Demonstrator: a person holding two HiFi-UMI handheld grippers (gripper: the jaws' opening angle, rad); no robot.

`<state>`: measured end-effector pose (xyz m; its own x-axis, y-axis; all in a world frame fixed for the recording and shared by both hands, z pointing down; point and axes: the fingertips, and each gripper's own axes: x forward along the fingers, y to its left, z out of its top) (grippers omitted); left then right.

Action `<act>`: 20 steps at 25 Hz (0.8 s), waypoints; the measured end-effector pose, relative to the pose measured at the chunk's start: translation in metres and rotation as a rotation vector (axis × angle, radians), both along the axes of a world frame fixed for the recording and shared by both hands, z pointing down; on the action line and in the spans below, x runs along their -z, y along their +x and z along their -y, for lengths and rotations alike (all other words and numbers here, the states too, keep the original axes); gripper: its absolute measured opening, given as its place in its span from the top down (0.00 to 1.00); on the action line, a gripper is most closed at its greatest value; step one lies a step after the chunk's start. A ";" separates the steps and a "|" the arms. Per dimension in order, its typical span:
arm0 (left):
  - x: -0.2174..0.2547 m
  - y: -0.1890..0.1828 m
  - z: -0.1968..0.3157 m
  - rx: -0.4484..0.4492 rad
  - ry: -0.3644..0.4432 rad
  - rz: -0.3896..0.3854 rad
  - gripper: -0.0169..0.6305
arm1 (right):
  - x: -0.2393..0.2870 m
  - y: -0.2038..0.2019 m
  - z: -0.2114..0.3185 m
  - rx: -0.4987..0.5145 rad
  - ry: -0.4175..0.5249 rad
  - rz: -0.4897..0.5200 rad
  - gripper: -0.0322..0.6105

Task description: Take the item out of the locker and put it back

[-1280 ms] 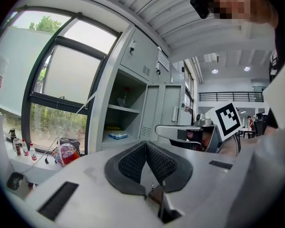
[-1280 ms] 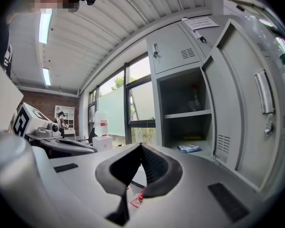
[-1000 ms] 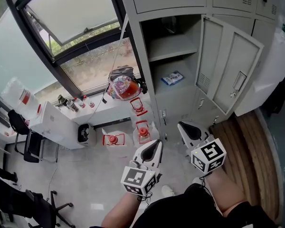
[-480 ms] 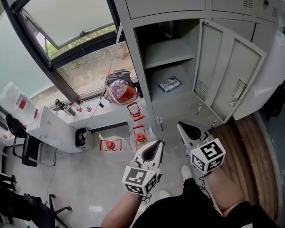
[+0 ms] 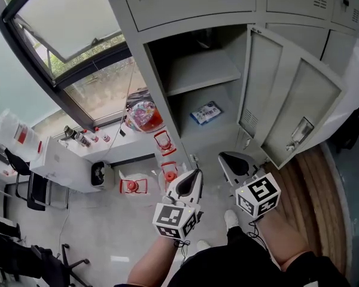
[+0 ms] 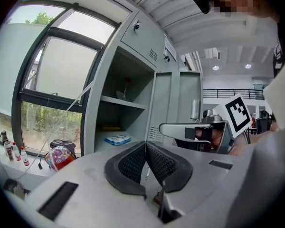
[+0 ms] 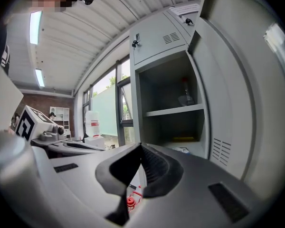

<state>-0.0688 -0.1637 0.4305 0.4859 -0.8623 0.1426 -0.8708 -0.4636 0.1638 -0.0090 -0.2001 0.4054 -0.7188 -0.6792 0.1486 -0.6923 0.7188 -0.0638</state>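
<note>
The packet [image 5: 204, 112], blue and white, lay flat on the floor of the lower compartment of the open locker [image 5: 158, 94], under the shelf [image 5: 203, 70]. It was untouched and well apart from both tongs. A bottle [image 7: 185, 95] stood on that shelf, so which of the two the task meant could not be settled, though the packet looked the likelier.

Compared with a second earlier, the locker filled more of the head view, the packet sat nearer, and the door [image 5: 299, 94] swung out at the right loomed larger. The person had walked up to the locker, carrying both tongs forward with them. The left tongs [image 5: 193, 177] had their pads pressed together with nothing between them. The right tongs [image 5: 228, 160] were likewise closed and empty. For the task this was only the approach. Taking the packet out had not begun, and one pair of jaws would have to open before reaching in.

The print on the packet was too small to read, and so were the bottle's label and the red label on the jug [image 5: 12, 127] by the window. The cubes [image 5: 258, 194] on the tongs bore black-and-white square patterns, no words.
</note>
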 end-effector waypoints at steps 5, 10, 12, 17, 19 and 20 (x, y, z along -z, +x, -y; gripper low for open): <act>-0.008 0.003 0.040 0.034 -0.007 0.020 0.95 | -0.007 0.007 0.023 0.016 -0.016 -0.005 0.87; -0.019 0.006 0.077 0.058 -0.023 0.064 0.95 | -0.014 0.009 0.042 0.035 -0.030 -0.013 0.87; -0.024 0.006 0.091 0.070 -0.033 0.076 0.95 | -0.017 0.010 0.048 0.042 -0.035 -0.016 0.87; -0.032 0.011 0.124 0.083 -0.034 0.131 0.95 | -0.025 0.012 0.066 0.053 -0.052 -0.019 0.87; -0.034 0.011 0.136 0.094 -0.033 0.154 0.95 | -0.027 0.013 0.071 0.057 -0.057 -0.021 0.87; -0.036 0.012 0.142 0.099 -0.036 0.169 0.95 | -0.028 0.013 0.073 0.057 -0.060 -0.022 0.87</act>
